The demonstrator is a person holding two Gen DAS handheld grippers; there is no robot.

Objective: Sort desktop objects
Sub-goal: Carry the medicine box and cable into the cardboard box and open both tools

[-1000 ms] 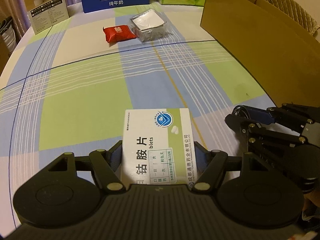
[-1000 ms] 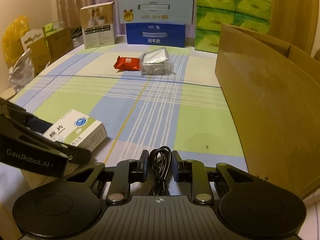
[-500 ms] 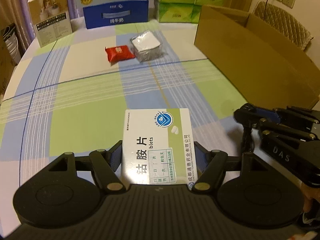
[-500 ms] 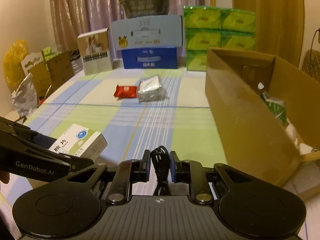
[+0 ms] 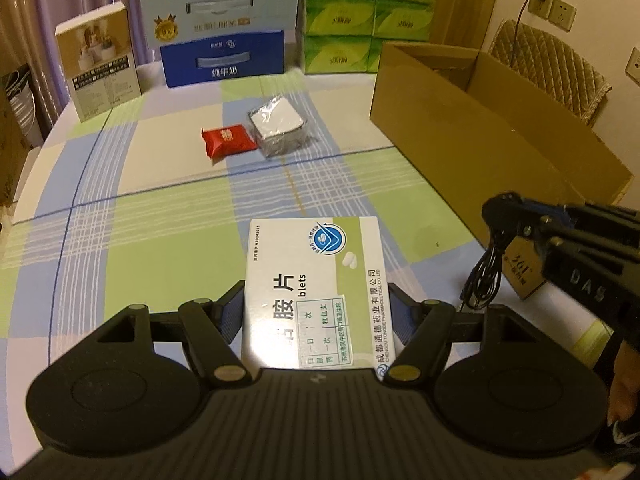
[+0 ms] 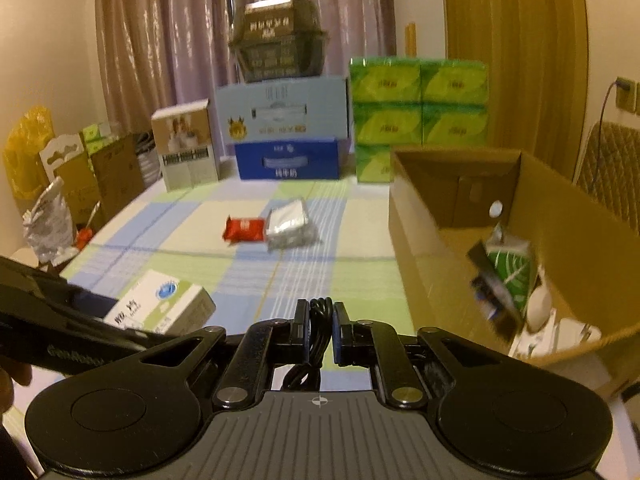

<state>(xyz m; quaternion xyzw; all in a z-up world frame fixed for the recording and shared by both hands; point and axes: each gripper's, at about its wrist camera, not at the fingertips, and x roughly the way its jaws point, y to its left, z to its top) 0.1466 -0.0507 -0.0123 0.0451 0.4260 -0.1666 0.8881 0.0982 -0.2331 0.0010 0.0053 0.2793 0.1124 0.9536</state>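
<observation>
My left gripper (image 5: 316,304) is shut on a white and green medicine box (image 5: 316,284), held above the checked tablecloth (image 5: 160,208). That medicine box (image 6: 168,308) also shows at the lower left of the right wrist view. My right gripper (image 6: 320,328) is shut on a coiled black cable (image 6: 318,316); the cable (image 5: 482,276) dangles below the right gripper (image 5: 504,212) in the left wrist view. A red snack packet (image 5: 228,142) and a silver-wrapped pack (image 5: 278,128) lie mid-table. An open cardboard box (image 6: 416,232) stands to the right, holding several items.
At the table's far edge stand a blue milk carton (image 5: 224,60), a pale blue carton (image 5: 220,12) on top of it, a beige product box (image 5: 100,60) and stacked green tissue packs (image 5: 360,16). A quilted chair (image 5: 548,64) is behind the cardboard box.
Both grippers have risen from the table with their loads. The right gripper now looks down over the cardboard box's rim into its inside; the cable hangs free.
</observation>
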